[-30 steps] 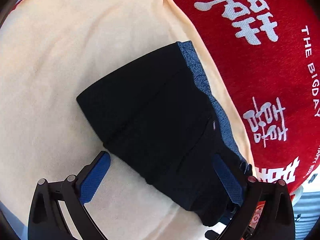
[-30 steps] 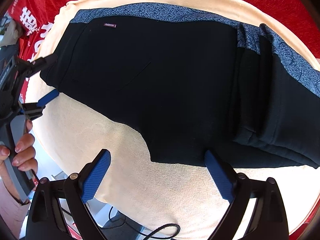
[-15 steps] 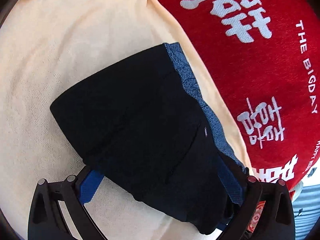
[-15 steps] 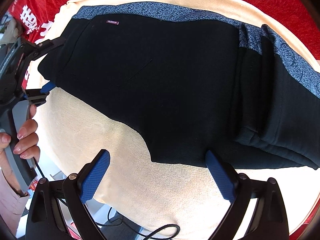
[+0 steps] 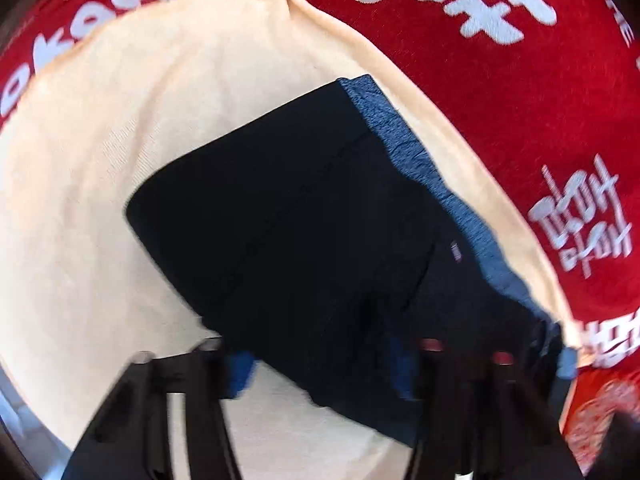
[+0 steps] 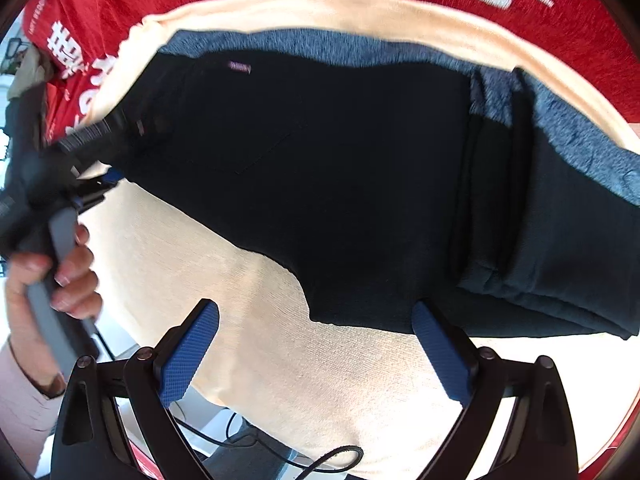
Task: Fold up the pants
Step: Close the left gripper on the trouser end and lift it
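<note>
The dark navy pants (image 5: 304,216) with a blue patterned waistband lie partly folded on a cream towel (image 5: 100,160). In the left wrist view my left gripper (image 5: 316,364) is blurred, its blue pads closing around the near waist end of the pants. In the right wrist view the pants (image 6: 340,168) fill the middle, with a folded leg layer at the right (image 6: 560,240). My right gripper (image 6: 316,352) is open and empty over the towel, just short of the pants' near edge. The left gripper (image 6: 92,168) shows at the left, at the pants' waist corner.
A red cloth with white lettering (image 5: 500,80) covers the table under the cream towel (image 6: 320,392). A black cable (image 6: 320,456) hangs below the table's near edge. A hand (image 6: 60,272) holds the left gripper's handle.
My left gripper has pushed forward onto the waist end of the pants and its fingers have narrowed around the fabric. My right gripper has stayed open in about the same place.
</note>
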### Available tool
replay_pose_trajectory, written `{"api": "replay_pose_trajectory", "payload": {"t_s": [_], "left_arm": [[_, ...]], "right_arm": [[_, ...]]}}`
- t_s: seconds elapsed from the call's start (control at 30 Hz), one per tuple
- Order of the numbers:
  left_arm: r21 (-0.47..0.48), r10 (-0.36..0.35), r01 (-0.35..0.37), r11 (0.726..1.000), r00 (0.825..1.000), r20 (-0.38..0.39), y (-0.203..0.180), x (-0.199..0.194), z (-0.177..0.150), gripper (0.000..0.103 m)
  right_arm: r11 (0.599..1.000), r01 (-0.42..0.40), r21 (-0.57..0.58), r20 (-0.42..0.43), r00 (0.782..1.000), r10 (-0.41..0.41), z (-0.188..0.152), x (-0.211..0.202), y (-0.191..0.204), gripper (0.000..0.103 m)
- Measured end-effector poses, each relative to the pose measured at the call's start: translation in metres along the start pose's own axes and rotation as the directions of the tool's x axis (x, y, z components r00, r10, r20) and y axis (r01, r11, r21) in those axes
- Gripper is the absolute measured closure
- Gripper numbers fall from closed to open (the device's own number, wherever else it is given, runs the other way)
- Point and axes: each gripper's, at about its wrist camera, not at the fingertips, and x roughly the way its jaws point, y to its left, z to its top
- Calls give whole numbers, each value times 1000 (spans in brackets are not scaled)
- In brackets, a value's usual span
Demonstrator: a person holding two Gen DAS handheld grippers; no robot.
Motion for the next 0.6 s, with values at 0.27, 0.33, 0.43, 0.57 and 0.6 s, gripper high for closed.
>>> {"api": "replay_pose_trajectory", "payload": {"t_s": [0.27,0.33,0.43,0.57,0.6], "left_arm": [[326,121,-174,929,977,174,-45,-24,-24,67],[364,141,-209,907,969,204,-51,-25,-29,67],[403,162,-245,882,960,228,-52,-25,-32,67],[447,170,-274,852,951,260,-58,-24,-40,67],[457,171,-281,844,948,267,-58,-25,-41,67]], "right_arm": [[995,-73,67,4,997,73,26,-20,-12,5],[990,-122,77,8,993,122,40,-27,-11,5],[980,-198,36,4,980,198,77,-38,5,5],[956,-290,-51,-60,956,286,139,-41,55,5],[947,-312,-77,-95,948,305,157,-36,74,5]]}}
